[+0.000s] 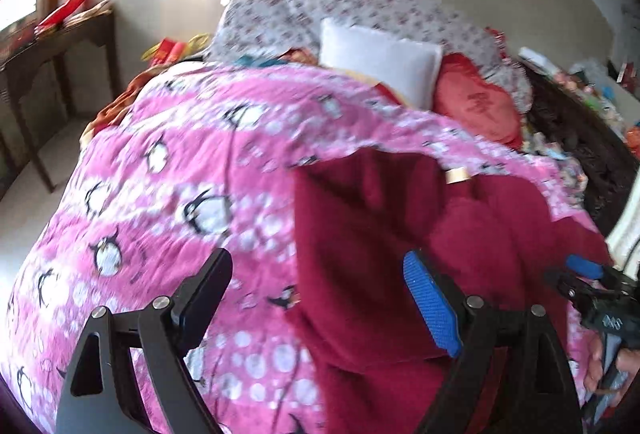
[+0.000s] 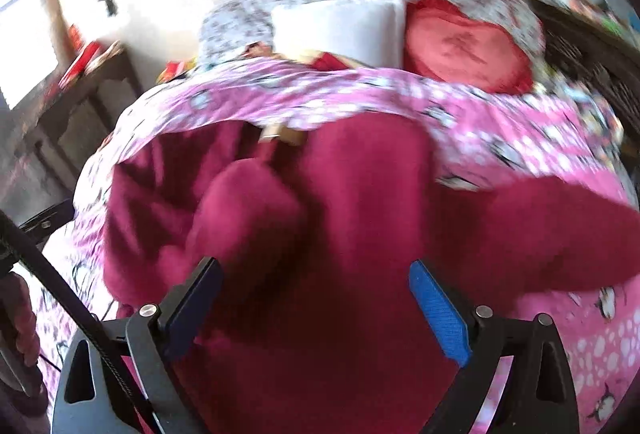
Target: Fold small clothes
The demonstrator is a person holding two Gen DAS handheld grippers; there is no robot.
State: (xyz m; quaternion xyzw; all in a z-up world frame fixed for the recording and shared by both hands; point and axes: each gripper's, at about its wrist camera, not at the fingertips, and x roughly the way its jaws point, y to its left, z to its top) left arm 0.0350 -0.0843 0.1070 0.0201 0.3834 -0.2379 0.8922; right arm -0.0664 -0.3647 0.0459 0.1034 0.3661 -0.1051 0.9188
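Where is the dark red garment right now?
The dark red garment lies spread on the pink penguin quilt, centre of the right wrist view, below the white pillow.

We're seeing a dark red garment (image 2: 360,214) lying on a pink penguin-print quilt (image 1: 180,174), white pillow (image 1: 380,62) sitting upper centre.

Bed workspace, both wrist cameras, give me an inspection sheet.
Surface: pink penguin quilt covering the bed.
Job's things: dark red garment lying rumpled on the quilt, tan label showing at its collar.
Clutter: white pillow, red cushion, floral bedding behind.
Grippers: left gripper and right gripper open, nothing between the fingers.
Cables: black cable beside the right gripper.
Surroundings: dark wooden table, cream wall.
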